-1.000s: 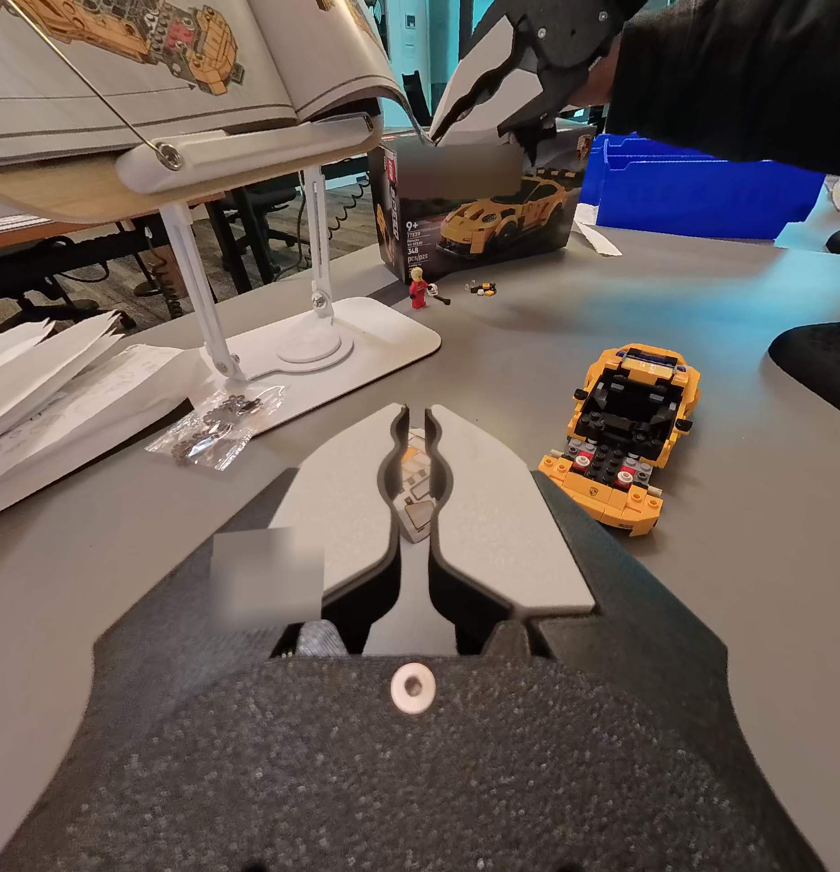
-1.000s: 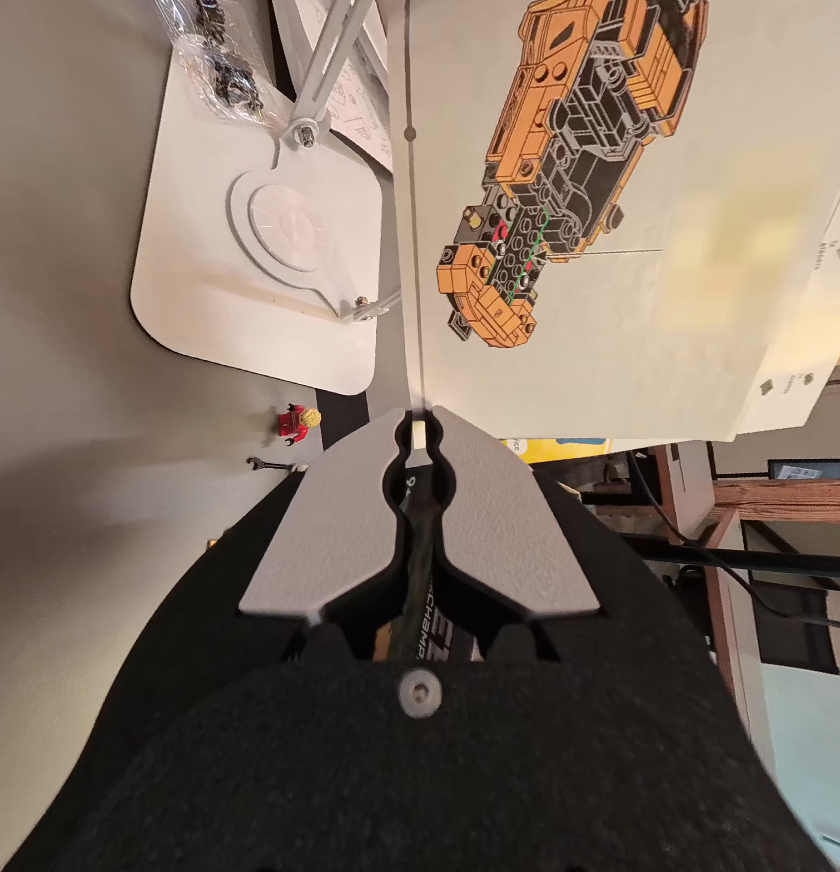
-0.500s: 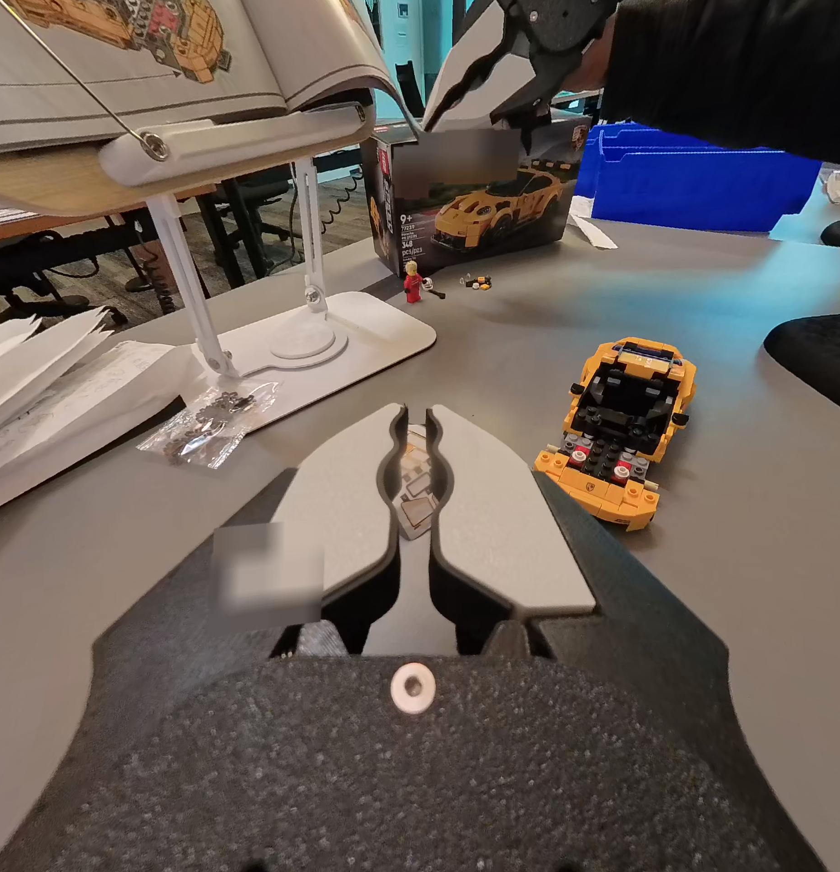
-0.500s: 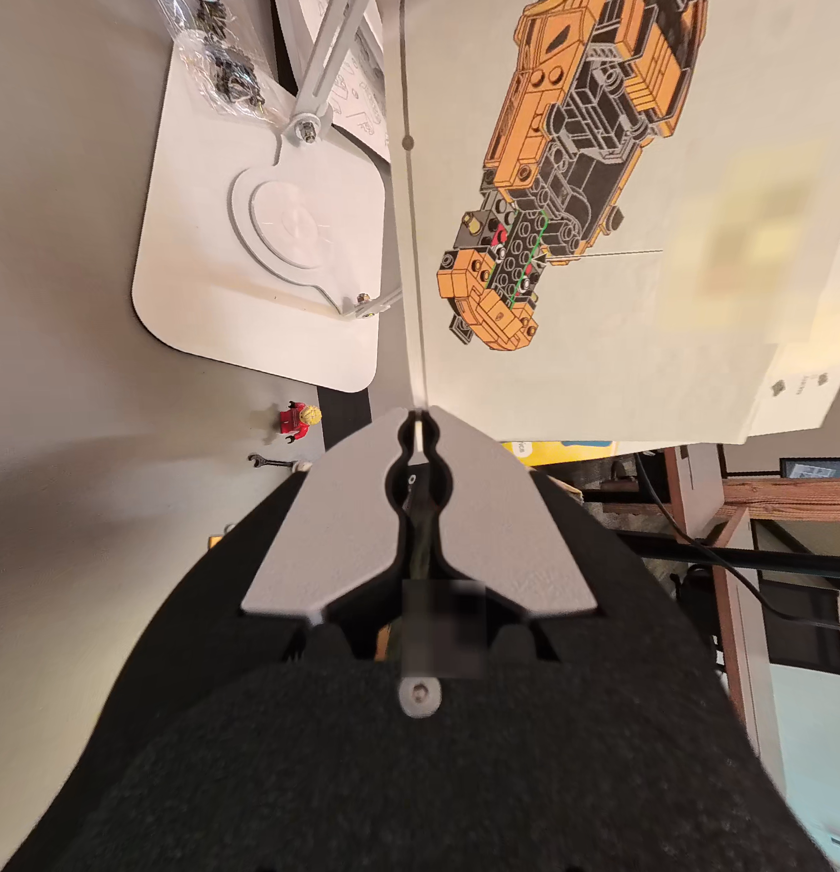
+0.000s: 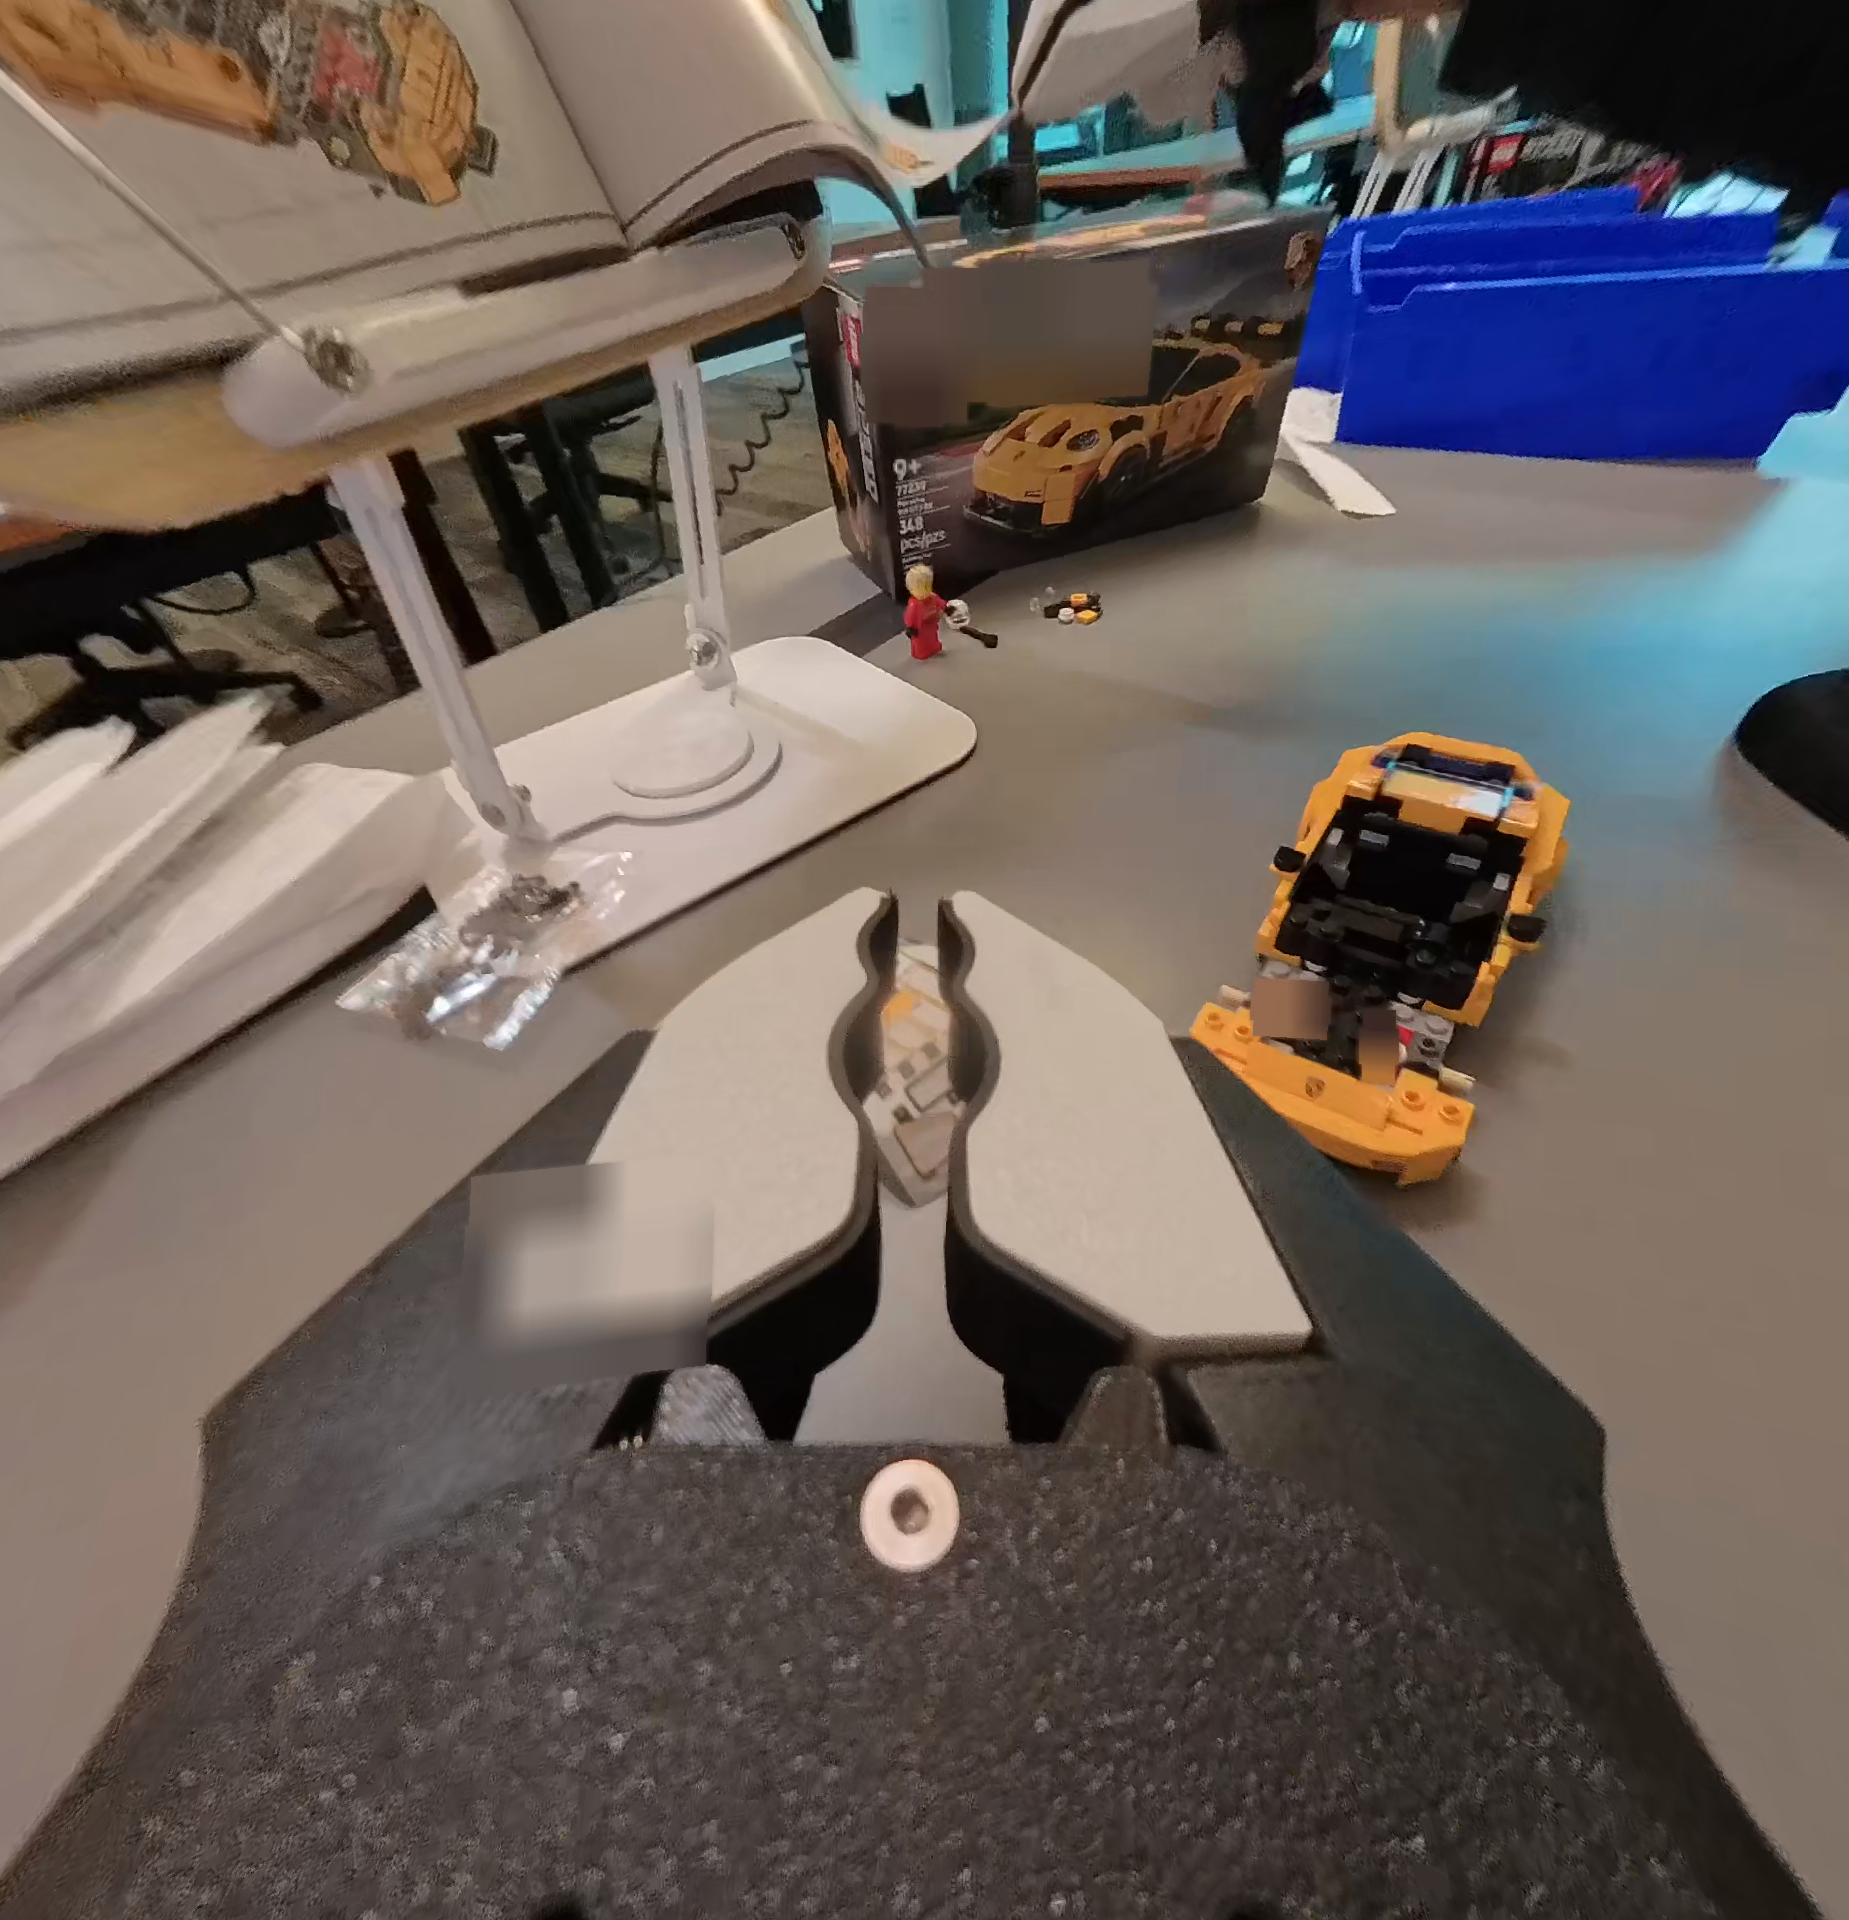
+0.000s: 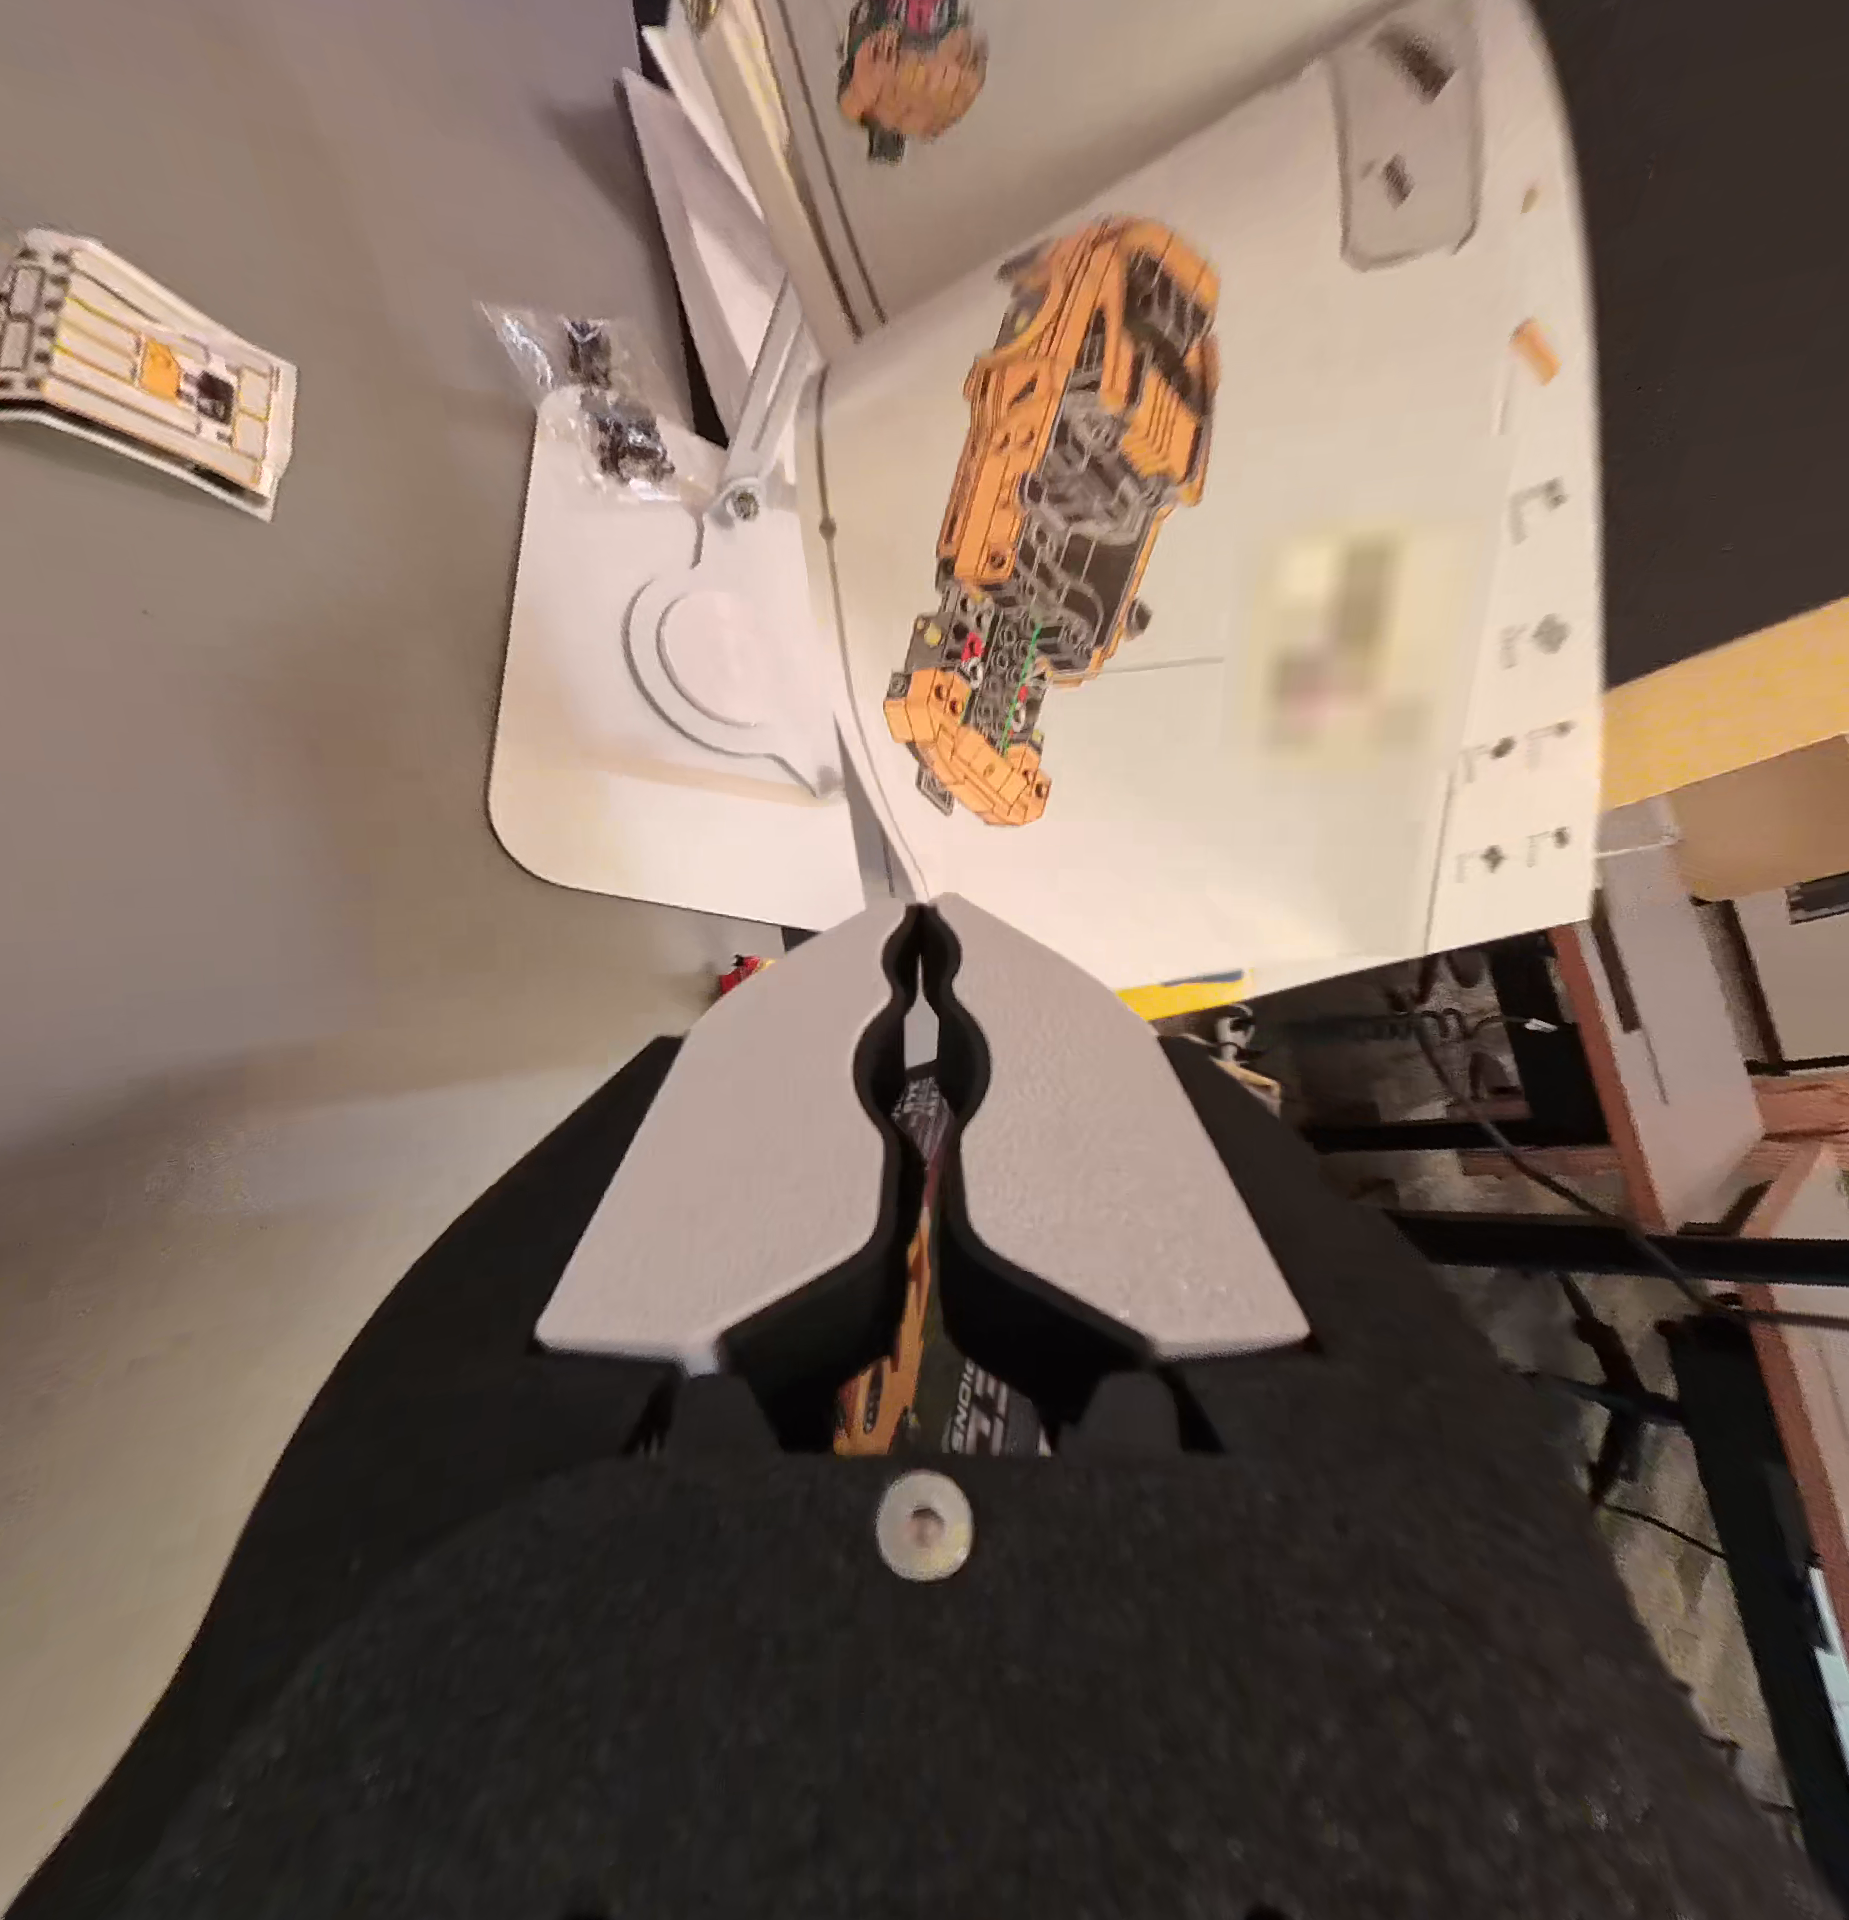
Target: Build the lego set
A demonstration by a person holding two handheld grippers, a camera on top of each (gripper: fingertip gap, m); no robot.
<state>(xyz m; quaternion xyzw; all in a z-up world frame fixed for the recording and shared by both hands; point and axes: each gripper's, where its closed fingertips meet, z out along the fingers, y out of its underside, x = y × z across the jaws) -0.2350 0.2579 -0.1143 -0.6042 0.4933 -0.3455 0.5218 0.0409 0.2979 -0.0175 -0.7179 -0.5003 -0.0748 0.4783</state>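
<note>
The left tool (image 5: 915,914) hovers low over the worktop (image 5: 1522,644), tips a slit apart, gripping nothing, with the sticker sheet (image 5: 915,1081) beneath. The right tool (image 6: 925,914) pinches a page (image 6: 1263,810) of the manual on its stand (image 6: 629,748). The car (image 5: 1387,945) sits near the worktop's right edge.

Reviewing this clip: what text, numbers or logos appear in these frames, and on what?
Lego box: printing on front and side, not transcribed here.
Instruction booklet: small marks near the page edge, blurred.
Sticker sheet: printed shapes, no legible words.
Lego car: emblem on its nose, too small to read.
</note>
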